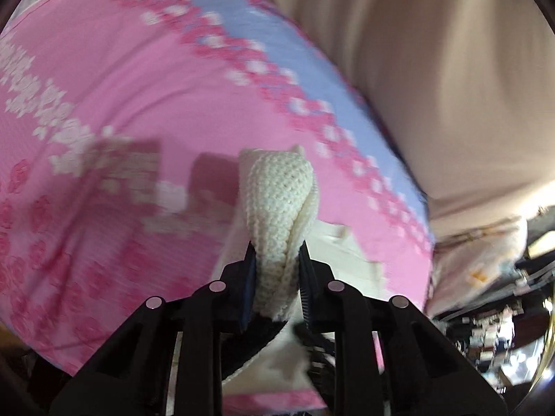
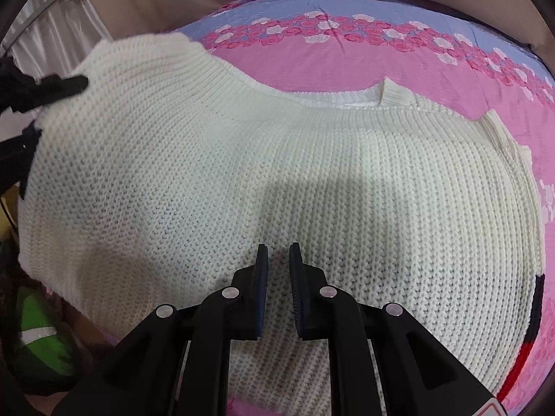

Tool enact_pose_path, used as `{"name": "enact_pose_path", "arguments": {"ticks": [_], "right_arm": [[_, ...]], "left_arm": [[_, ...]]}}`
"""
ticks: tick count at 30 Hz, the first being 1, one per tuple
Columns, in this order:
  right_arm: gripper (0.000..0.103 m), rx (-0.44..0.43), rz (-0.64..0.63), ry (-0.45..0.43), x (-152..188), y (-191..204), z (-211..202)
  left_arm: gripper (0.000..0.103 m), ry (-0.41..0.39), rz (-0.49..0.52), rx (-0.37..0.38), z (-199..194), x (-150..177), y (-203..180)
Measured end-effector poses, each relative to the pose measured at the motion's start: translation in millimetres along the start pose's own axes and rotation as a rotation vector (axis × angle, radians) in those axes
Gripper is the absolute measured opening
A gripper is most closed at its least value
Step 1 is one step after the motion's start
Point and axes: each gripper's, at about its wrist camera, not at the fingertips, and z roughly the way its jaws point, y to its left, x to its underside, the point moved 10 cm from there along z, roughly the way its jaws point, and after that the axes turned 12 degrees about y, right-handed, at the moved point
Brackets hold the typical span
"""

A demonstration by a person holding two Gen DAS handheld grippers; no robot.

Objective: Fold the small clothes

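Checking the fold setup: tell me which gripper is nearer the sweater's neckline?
Left. The left gripper pinches the sweater at its upper edge beside the neckline; the right gripper sits lower, over the sweater's middle.

A cream knit sweater [image 2: 277, 173] lies spread flat over a pink bedspread printed with roses. Its chunky ribbed weave fills the area ahead of the right tongs [image 2: 277, 260], reaching under and past their tips. The ribbed neckline runs along the far edge, ahead and to the right. A bunched fold of the same sweater [image 1: 281, 215] sits pinched between the left tongs [image 1: 277, 260], lifted off the bedspread, rising ahead of their tips in a rounded hump.
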Motion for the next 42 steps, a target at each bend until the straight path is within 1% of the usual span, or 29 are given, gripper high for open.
{"name": "enact_pose_path", "arguments": {"ticks": [1,3,5,8,9,11,12,13,14,15,16,17,18,19,20,21,22,23,26,28,29,31,33,34,35,36,37,39,42], "right_arm": [[0.012,-0.011,0.007,-0.015,3,-4,-6],[0.012,-0.035,0.018,-0.047,9,-12,-21],[0.012,-0.048,0.037,-0.087,18,-26,-40],[0.014,-0.038,0.081,-0.134,42,-56,-64],[0.015,-0.032,0.101,-0.141,52,-67,-70],[0.019,-0.023,0.151,-0.148,78,-92,-79],[0.022,-0.023,0.174,-0.145,90,-101,-82],[0.027,-0.026,0.206,-0.139,103,-112,-84],[0.031,-0.035,0.234,-0.139,116,-119,-88],[0.032,-0.045,0.249,-0.143,122,-123,-91],[0.037,-0.061,0.261,-0.154,132,-124,-98],[0.044,-0.070,0.263,-0.167,136,-124,-103],[0.047,-0.073,0.261,-0.184,137,-125,-109],[0.053,-0.072,0.248,-0.206,136,-122,-115],[0.059,-0.072,0.236,-0.219,134,-118,-119],[0.062,-0.075,0.224,-0.229,131,-113,-121],[0.067,-0.087,0.213,-0.229,124,-108,-120],[0.067,-0.103,0.209,-0.218,119,-103,-117],[0.067,-0.175,0.212,-0.185,102,-90,-109],[0.069,-0.217,0.220,-0.171,100,-81,-107],[0.073,-0.219,0.231,-0.150,100,-80,-102],[0.073,-0.218,0.277,-0.086,100,-84,-83],[0.073,-0.259,0.332,-0.036,100,-87,-65],[0.069,-0.268,0.365,-0.016,98,-90,-56],[0.031,-0.290,0.364,-0.017,94,-87,-53],[0.017,-0.309,0.339,-0.021,86,-80,-54],[0.018,-0.290,0.312,-0.041,80,-75,-61],[0.017,-0.271,0.220,-0.124,60,-57,-93],[0.017,-0.247,0.144,-0.289,38,-46,-168]], "left_arm": [[0.020,0.006,0.017,0.011,-1,6,-14],[0.020,0.025,0.081,0.030,8,23,-61],[0.020,0.053,0.119,0.047,20,38,-92],[0.021,0.109,0.175,0.042,55,64,-135],[0.021,0.136,0.197,0.029,77,76,-151],[0.025,0.166,0.234,-0.004,111,89,-164],[0.025,0.183,0.250,-0.034,131,95,-168],[0.024,0.189,0.258,-0.048,139,100,-170],[0.024,0.186,0.252,-0.033,141,104,-174],[0.026,0.169,0.249,0.006,132,106,-178],[0.031,0.151,0.259,0.024,125,104,-183],[0.036,0.122,0.282,0.028,109,103,-184],[0.046,0.096,0.296,0.020,101,103,-185],[0.053,0.046,0.318,0.000,81,98,-180],[0.055,-0.001,0.329,-0.029,64,93,-172],[0.057,-0.042,0.333,-0.074,47,87,-159],[0.058,-0.063,0.331,-0.103,38,80,-146],[0.058,-0.079,0.328,-0.132,29,76,-132],[0.058,-0.105,0.294,-0.240,15,73,-90],[0.058,-0.097,0.251,-0.258,9,79,-66],[0.058,-0.087,0.224,-0.252,8,82,-56],[0.058,-0.066,0.183,-0.244,5,92,-37],[0.058,-0.049,0.167,-0.245,7,98,-27],[0.058,-0.042,0.168,-0.247,7,102,-23],[0.058,-0.040,0.170,-0.247,7,103,-22],[0.058,-0.041,0.175,-0.244,6,104,-23],[0.058,-0.045,0.179,-0.243,3,104,-23],[0.058,-0.058,0.187,-0.242,-2,103,-26],[0.058,-0.077,0.203,-0.249,-7,101,-31]]}}
